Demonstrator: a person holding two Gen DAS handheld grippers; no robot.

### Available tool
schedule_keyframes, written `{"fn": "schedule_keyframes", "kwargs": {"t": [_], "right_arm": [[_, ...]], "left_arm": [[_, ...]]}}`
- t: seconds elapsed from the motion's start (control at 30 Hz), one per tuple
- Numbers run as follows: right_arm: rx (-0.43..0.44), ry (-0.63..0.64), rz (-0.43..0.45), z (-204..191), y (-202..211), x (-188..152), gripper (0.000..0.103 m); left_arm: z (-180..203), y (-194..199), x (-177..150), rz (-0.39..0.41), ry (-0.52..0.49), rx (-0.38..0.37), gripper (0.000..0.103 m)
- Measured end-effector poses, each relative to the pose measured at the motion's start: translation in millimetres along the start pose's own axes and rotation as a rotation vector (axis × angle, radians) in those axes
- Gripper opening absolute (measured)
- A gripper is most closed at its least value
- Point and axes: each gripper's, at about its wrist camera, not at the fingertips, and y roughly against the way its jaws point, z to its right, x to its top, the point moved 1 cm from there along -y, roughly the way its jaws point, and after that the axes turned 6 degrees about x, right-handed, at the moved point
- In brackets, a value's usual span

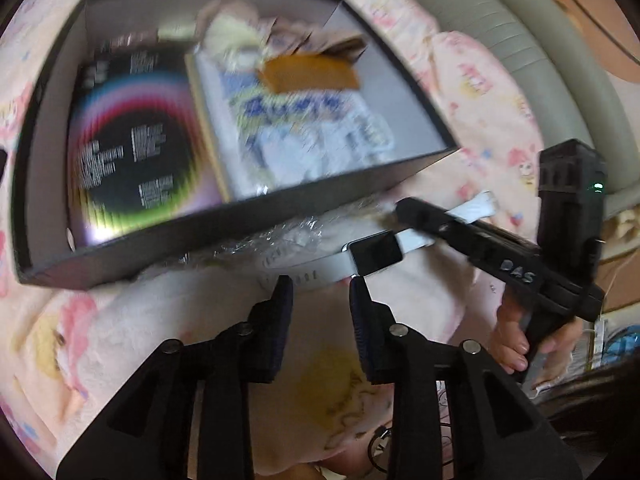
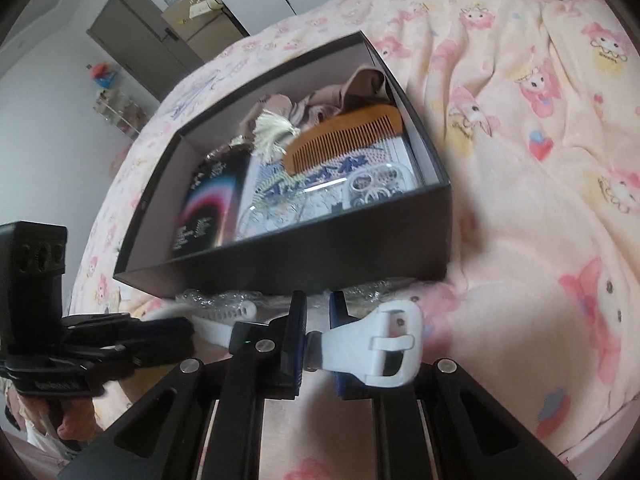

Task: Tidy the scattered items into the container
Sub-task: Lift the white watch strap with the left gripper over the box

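A white smartwatch (image 1: 374, 255) lies on the pink blanket just in front of the black box (image 1: 240, 224). My right gripper (image 2: 318, 312) is shut on the watch's white strap (image 2: 384, 344) near the buckle; it shows in the left wrist view as a black tool (image 1: 480, 248) reaching in from the right. My left gripper (image 1: 320, 292) is open and empty, fingertips just short of the watch face. The box (image 2: 304, 268) holds a black booklet (image 2: 208, 208), a wooden comb (image 2: 348, 136), a blue-printed packet (image 2: 312, 192) and brown cloth (image 2: 352, 88).
Crinkled clear plastic wrap (image 1: 272, 240) lies between the box and the watch. The pink cartoon blanket (image 2: 540, 160) covers the bed. A grey padded headboard (image 1: 500, 20) is beyond the box. A door and shelves (image 2: 120, 40) stand far off.
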Motion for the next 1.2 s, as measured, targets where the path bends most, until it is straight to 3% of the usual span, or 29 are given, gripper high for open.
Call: {"fn": "schedule_keyframes", "kwargs": {"t": [0.13, 0.27, 0.43, 0.7, 0.77, 0.8, 0.83, 0.93, 1.2], "right_arm": [[-0.024, -0.005, -0.040, 6, 1, -2, 0.010], [-0.097, -0.035, -0.030, 22, 9, -4, 0.012], [-0.055, -0.073, -0.055, 29, -3, -4, 0.013], [-0.063, -0.062, -0.069, 24, -11, -5, 0.013], [-0.069, -0.049, -0.071, 20, -13, -5, 0.013], [-0.068, -0.041, -0.074, 17, -13, -5, 0.013], [-0.072, -0.034, -0.076, 15, -14, -5, 0.013], [-0.065, -0.025, -0.076, 9, -13, -4, 0.013], [0.016, 0.047, -0.037, -22, 17, 7, 0.013]], "left_arm": [[-13, 2, -8, -0.059, 0.095, -0.069, 0.029], [-26, 9, -10, -0.039, 0.159, -0.146, 0.029], [-28, -14, 1, -0.046, 0.205, -0.196, 0.029], [-47, -23, 8, 0.058, 0.381, -0.385, 0.029], [-46, -22, 6, 0.079, 0.377, -0.381, 0.025], [-45, -21, 6, 0.086, 0.371, -0.373, 0.019], [-44, -19, 6, 0.093, 0.362, -0.364, 0.006], [-40, -10, 6, 0.115, 0.341, -0.355, 0.003], [-13, 44, 6, 0.244, 0.145, -0.315, 0.001]]}}
